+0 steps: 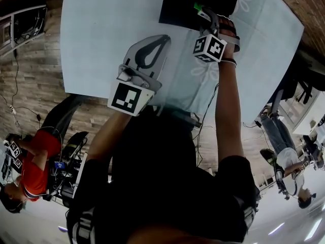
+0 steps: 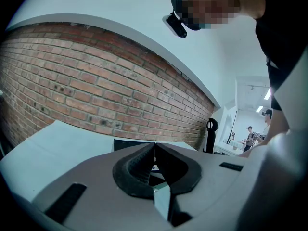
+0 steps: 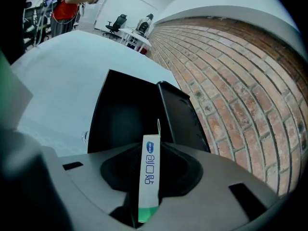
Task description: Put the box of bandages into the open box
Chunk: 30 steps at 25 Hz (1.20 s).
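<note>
The box of bandages (image 3: 150, 174) stands edge-on, clamped between the jaws of the right gripper (image 1: 207, 15), which points down at the black open box (image 3: 122, 112) on the pale bench (image 1: 96, 29). Only the right gripper view shows its blue print; the head view shows just a green corner. The left gripper (image 2: 155, 147) hovers over the bench, apart from the open box, its jaws pressed together on nothing.

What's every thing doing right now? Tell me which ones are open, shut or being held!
box of bandages: held edge-on between the jaws, over the black box, not inside yet.
black box: open, nothing seen inside.
lid: up, standing at one side of the black box.
right gripper: shut on the box of bandages.
left gripper: shut, holding nothing.
</note>
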Each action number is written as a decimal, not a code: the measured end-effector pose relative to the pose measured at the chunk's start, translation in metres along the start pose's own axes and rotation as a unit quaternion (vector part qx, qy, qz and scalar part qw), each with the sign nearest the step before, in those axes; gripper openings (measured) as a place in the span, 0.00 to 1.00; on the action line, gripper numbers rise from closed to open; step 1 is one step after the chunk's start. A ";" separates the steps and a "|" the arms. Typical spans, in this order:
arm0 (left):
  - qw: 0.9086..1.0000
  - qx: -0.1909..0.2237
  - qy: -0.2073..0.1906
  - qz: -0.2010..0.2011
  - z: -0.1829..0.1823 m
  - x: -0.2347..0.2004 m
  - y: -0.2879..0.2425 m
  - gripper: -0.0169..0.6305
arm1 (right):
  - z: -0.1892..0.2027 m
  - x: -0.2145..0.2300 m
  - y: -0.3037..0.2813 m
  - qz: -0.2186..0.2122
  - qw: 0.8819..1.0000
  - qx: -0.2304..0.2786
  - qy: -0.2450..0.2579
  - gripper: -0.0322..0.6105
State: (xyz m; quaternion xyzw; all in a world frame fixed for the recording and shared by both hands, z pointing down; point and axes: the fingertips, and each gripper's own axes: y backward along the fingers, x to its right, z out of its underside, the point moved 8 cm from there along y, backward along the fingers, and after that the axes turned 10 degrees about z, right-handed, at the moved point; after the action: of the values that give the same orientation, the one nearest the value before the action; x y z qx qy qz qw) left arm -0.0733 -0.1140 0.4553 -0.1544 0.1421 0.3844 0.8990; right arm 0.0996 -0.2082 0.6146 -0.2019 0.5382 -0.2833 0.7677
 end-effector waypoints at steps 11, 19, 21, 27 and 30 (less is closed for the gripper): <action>1.000 -0.002 0.003 -0.001 -0.001 -0.005 0.002 0.09 | 0.001 -0.002 0.002 -0.028 1.000 -0.006 -0.014 0.26; 1.000 -0.001 0.003 0.000 -0.001 -0.002 0.004 0.09 | 0.004 0.004 0.009 -0.058 0.997 -0.014 -0.053 0.33; 1.000 -0.001 0.004 0.001 0.000 -0.001 0.005 0.09 | 0.005 0.005 0.012 -0.067 0.996 -0.016 -0.061 0.33; 1.000 -0.001 0.007 0.002 0.001 0.000 0.007 0.09 | 0.006 0.007 0.017 -0.083 0.993 -0.019 -0.077 0.34; 1.000 -0.001 0.005 0.003 0.000 0.003 0.007 0.09 | 0.007 0.007 0.020 -0.087 0.993 -0.021 -0.080 0.34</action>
State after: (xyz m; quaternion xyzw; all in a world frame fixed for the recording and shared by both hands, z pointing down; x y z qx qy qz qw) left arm -0.0770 -0.1075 0.4531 -0.1567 0.1468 0.3868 0.8968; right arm 0.1124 -0.1977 0.5993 -0.2857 0.4608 -0.3204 0.7768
